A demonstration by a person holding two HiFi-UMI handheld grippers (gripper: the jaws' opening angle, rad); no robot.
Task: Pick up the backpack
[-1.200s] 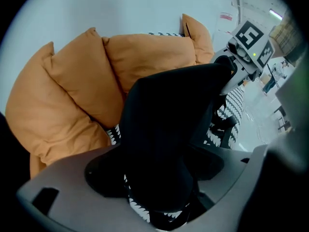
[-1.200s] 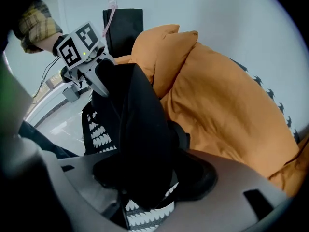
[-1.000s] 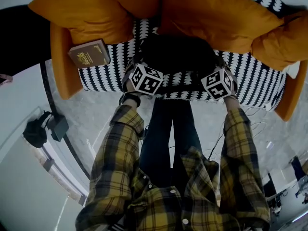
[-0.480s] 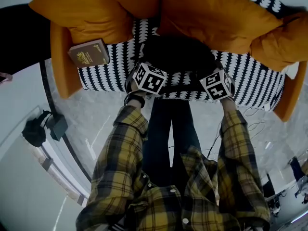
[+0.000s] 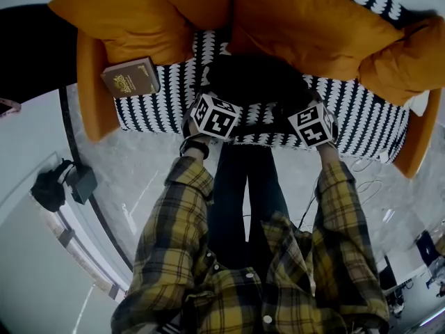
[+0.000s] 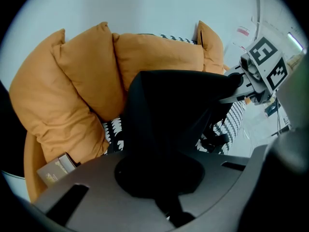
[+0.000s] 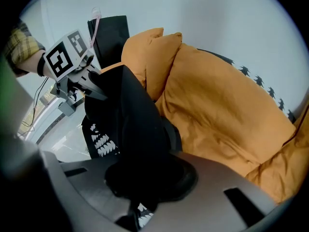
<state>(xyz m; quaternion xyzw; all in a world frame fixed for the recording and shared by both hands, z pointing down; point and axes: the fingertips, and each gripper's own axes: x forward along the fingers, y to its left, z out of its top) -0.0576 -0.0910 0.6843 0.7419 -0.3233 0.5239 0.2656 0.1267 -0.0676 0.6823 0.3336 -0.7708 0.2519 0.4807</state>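
The black backpack (image 5: 257,82) lies on the sofa's black-and-white seat (image 5: 156,103), in front of the orange cushions. My left gripper (image 5: 208,99) points steeply down at its near left edge and is shut on a fold of black fabric (image 6: 166,197). At the near right edge, my right gripper (image 5: 303,108) is also shut on backpack fabric (image 7: 140,178); its jaws have just been closing on it. Between the two grips the backpack (image 6: 178,110) rises as a dark ridge. Each gripper view shows the other gripper, the right gripper (image 6: 241,83) and the left gripper (image 7: 91,83).
A brown book (image 5: 130,77) rests on the sofa's left orange arm. Large orange cushions (image 5: 313,26) stand right behind the backpack. On the pale floor lie a black bag with a small box (image 5: 55,186) at the left and thin cables (image 5: 368,179) at the right.
The left gripper's marker cube has rolled a little and edged right along the backpack's near edge. The right gripper has kept its place.
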